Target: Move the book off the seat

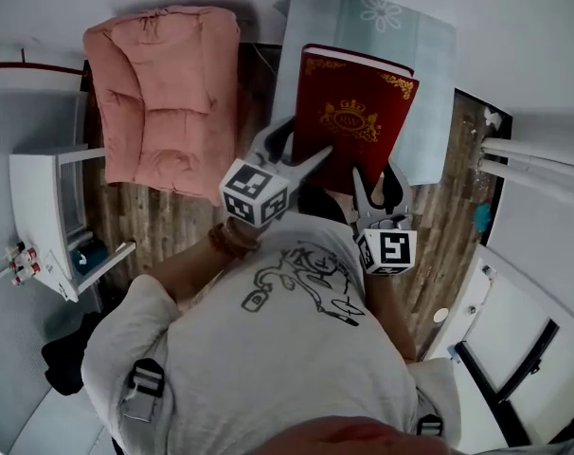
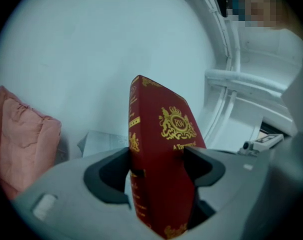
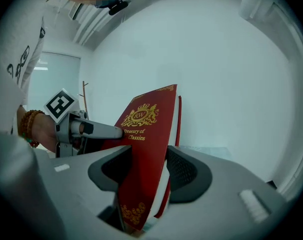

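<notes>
Wood floor (image 1: 164, 226), white walls (image 2: 91, 59) (white cabinet (image 1: 45, 207))

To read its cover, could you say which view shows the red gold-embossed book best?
The head view: the red gold-embossed book shows most of its cover. Both gripper views show it slanted, partly hidden by jaws.

Book (image 1: 355, 112) sits gripped between both tongs: left tongs (image 1: 304, 142) on its left edge, right tongs (image 1: 377, 180) on its near edge, just right of the left pair. Cushioned seat (image 1: 164, 93) stands left of the book, apart from it. Flat pad (image 1: 405, 27) lies behind and beneath the book. Shelf unit (image 1: 45, 216) stands far left, with floor (image 1: 164, 221) between it and the person.
</notes>
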{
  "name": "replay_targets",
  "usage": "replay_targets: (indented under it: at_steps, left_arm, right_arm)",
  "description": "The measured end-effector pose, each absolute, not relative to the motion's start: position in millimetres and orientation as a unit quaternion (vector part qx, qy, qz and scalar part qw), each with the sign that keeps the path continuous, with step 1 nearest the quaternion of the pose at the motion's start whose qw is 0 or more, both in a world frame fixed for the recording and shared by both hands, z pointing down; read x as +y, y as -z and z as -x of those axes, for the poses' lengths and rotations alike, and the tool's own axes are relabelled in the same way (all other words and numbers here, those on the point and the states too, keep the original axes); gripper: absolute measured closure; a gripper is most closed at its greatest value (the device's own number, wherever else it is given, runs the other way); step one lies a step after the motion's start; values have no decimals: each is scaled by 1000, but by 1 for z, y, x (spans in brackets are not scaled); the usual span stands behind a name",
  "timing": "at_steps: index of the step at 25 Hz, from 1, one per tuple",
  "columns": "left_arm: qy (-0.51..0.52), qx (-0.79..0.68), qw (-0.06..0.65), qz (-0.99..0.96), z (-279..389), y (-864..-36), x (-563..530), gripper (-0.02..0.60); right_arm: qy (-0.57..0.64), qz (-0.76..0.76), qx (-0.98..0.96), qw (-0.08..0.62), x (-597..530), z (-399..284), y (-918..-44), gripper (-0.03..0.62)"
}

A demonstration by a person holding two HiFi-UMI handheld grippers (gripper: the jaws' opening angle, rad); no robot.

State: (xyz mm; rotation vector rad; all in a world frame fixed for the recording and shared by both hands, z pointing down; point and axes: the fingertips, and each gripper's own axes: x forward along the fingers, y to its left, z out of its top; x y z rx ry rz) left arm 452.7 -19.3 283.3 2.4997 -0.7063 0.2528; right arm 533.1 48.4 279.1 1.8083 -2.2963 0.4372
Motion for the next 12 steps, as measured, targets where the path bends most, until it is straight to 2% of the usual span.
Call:
replay_targets:
  at_steps: [12]
  left_arm:
    - [-104,-305,251,-913,-453,-297,-17,244]
  right_arm:
    - [-159,-548,-815,103,46,-540,-299,378]
